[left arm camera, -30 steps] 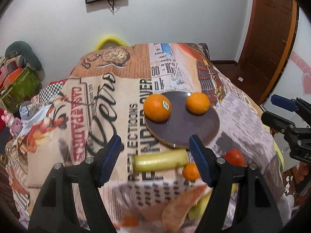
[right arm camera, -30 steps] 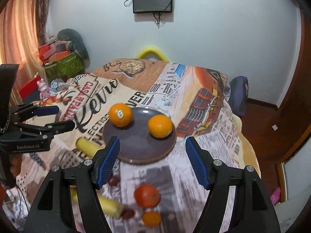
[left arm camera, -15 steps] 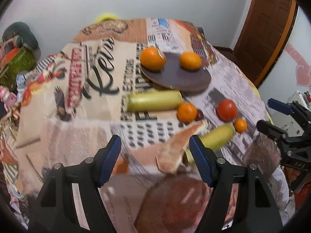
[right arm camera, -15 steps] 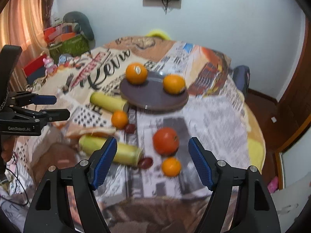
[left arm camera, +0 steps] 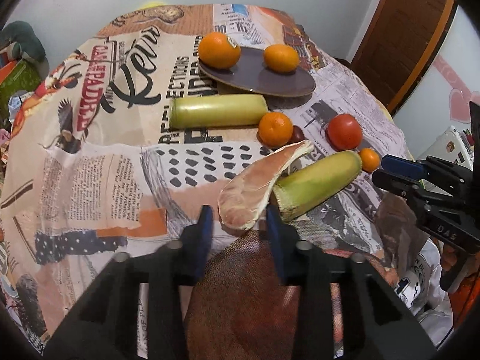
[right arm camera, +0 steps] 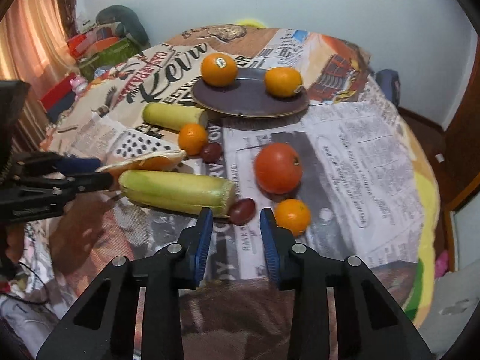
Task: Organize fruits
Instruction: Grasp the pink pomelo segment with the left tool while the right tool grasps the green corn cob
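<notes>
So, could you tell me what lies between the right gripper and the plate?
In the right wrist view, a dark grape sits just ahead of the right gripper; beyond it only bare cloth reaches the plate.

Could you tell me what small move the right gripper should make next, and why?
Probably ease the right gripper forward and down around the red grape. Its fingers are open, the grape lies just ahead of the gap between them, and only two oranges sit on the purple plate.

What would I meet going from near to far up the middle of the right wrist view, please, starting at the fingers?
right gripper → dark grape → red tomato → purple plate → two oranges on it, the stickered orange and the plain orange.
</notes>
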Action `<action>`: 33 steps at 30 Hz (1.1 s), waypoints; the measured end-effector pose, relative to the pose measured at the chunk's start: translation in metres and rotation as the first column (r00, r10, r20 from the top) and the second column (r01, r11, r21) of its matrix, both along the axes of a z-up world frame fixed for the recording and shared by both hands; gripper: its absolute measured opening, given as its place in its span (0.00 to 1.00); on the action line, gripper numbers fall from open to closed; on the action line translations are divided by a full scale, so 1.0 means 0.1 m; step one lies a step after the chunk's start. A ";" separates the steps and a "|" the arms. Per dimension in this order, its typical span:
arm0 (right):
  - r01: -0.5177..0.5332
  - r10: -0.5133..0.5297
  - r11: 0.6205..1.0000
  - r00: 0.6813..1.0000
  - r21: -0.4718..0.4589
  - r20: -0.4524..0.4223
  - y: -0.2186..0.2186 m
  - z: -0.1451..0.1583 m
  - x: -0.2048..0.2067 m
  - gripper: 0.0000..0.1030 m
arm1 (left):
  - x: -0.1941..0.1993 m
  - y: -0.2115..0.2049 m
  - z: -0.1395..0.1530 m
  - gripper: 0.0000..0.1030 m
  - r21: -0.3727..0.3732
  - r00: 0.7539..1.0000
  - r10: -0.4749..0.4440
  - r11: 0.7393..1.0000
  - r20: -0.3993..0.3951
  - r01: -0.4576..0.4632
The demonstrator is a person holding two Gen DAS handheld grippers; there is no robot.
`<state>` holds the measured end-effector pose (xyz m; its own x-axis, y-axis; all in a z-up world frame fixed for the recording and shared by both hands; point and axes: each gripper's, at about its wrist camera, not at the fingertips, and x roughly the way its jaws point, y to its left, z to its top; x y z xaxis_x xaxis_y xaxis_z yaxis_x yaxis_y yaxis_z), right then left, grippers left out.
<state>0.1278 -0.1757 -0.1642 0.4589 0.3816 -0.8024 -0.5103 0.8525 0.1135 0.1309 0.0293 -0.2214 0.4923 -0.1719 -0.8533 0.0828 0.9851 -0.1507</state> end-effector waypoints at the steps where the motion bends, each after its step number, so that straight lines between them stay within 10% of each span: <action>1: -0.006 0.006 1.000 1.000 0.011 -0.011 0.02 -0.01 0.01 0.29 | 0.01 0.01 -0.01 0.28 -0.006 1.000 0.001 1.000 0.000 -0.001; 21: -0.085 0.090 0.994 0.994 0.071 -0.069 0.58 -0.04 0.35 0.28 | -0.42 0.37 0.08 0.01 -0.055 0.999 0.044 0.998 0.032 -0.042; 33: -0.096 0.100 0.994 0.992 0.060 -0.076 0.73 0.04 0.31 0.44 | -0.52 0.54 0.15 0.11 -0.008 0.994 0.099 0.995 0.045 -0.098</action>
<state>0.1584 -0.1025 -0.1603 0.3530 0.4670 -0.8107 -0.5788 0.7898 0.2030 0.0790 0.0828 -0.2061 0.5456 -0.1259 -0.8285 -0.0076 0.9879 -0.1551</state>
